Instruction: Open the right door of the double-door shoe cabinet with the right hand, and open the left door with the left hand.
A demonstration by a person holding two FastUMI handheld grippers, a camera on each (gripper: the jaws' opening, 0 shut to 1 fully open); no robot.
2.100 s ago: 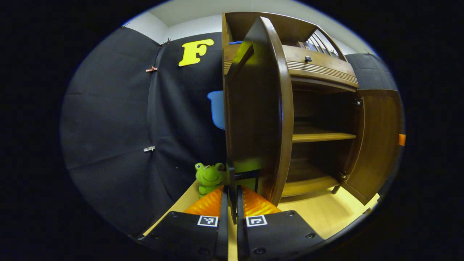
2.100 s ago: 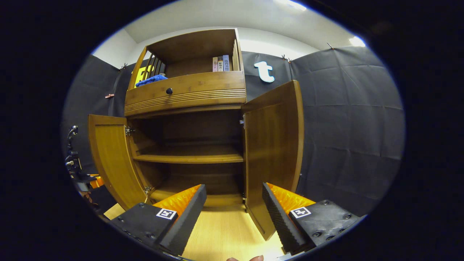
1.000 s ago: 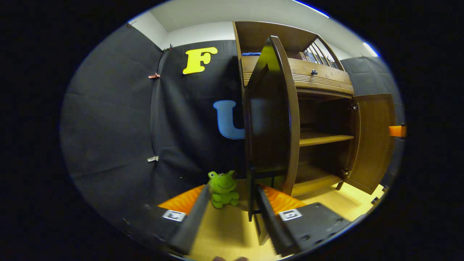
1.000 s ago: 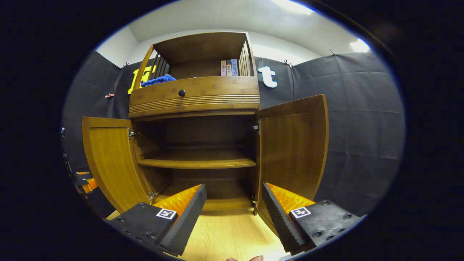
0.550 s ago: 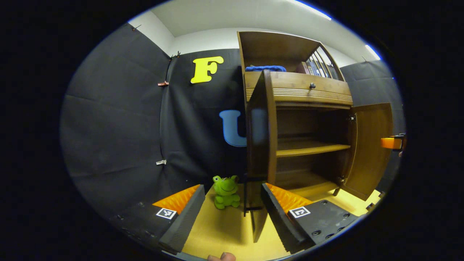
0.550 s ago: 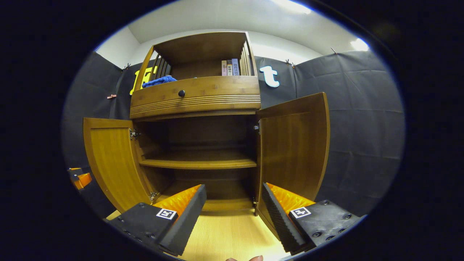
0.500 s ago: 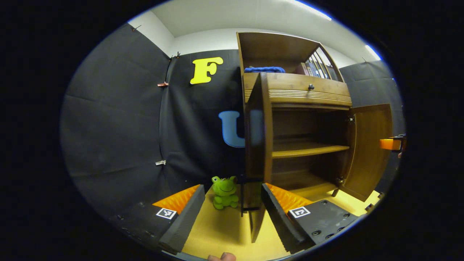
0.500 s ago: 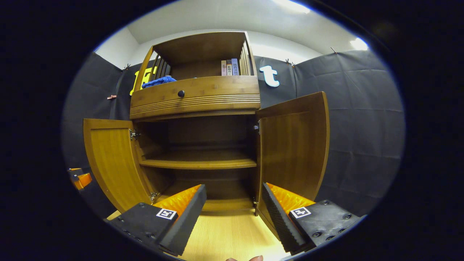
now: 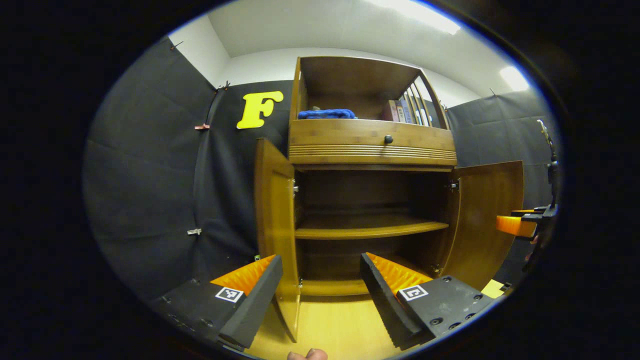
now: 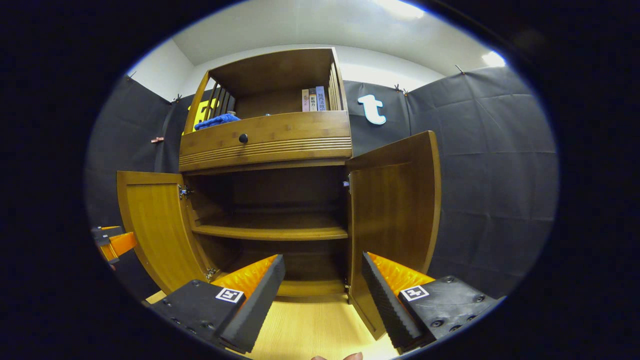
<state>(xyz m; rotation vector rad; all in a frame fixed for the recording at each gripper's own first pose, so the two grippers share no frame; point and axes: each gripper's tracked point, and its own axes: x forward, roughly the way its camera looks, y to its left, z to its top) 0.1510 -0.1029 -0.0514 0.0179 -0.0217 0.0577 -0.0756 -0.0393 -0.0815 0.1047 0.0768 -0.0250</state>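
Observation:
The wooden shoe cabinet (image 9: 372, 142) has both doors swung open. In the left gripper view, the left door (image 9: 272, 220) stands edge-on just past my left finger, and the right door (image 9: 482, 220) is wide open. My left gripper (image 9: 320, 270) is open and holds nothing. In the right gripper view, the left door (image 10: 155, 230) and right door (image 10: 395, 220) flank the dark inside with its shelf (image 10: 270, 231). My right gripper (image 10: 322, 265) is open and empty, facing the cabinet. Each gripper also appears at the edge of the other's view: the right gripper (image 9: 515, 225) and the left gripper (image 10: 112, 242).
A drawer with a black knob (image 10: 243, 138) sits above the doors. The top shelf holds a blue cloth (image 9: 326, 114) and some books (image 10: 312, 100). Pale wooden floor (image 9: 340, 325) lies in front of the cabinet. Black cloth walls close in on both sides.
My left gripper opened, let go of the left door's handle, pulled back and turned to face the cabinet; the green frog toy left its view. The right gripper barely moved.

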